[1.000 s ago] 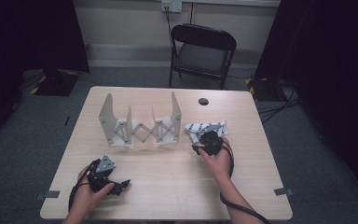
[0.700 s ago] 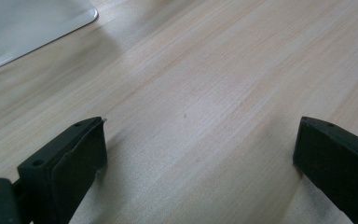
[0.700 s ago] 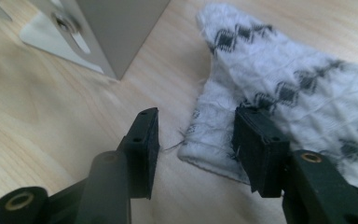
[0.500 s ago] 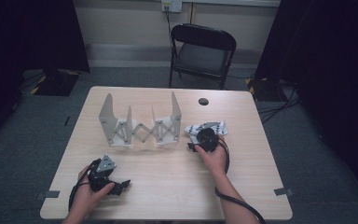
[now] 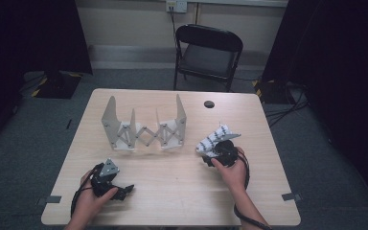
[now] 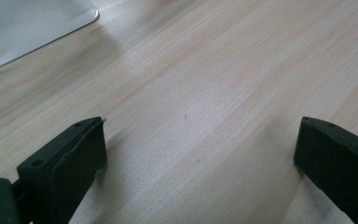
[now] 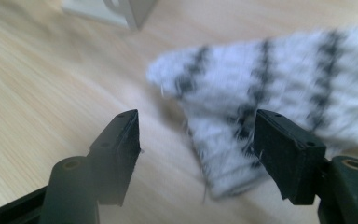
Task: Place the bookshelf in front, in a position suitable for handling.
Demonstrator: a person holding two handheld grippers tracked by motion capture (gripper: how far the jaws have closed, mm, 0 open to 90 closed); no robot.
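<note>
With the right gripper (image 7: 196, 140) just opening off the sock (image 7: 279, 88), a re-grab may snag only loose fuzz.

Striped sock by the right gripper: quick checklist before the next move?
1. Right gripper open: ok. Its jaws have just been opening, and neither pad presses on the striped sock.
2. Sock lying on the table: ok, a loose folded heap just ahead of the jaws.
3. Sock apart from the folding rack: ok, bare wood shows between them in the high view.
4. Rack standing upright, spread out: ok.
5. Left gripper open and holding nothing: ok, bare table between its jaws.
6. Which end of the sock faces the jaws: cannot tell, too blurred.
</note>
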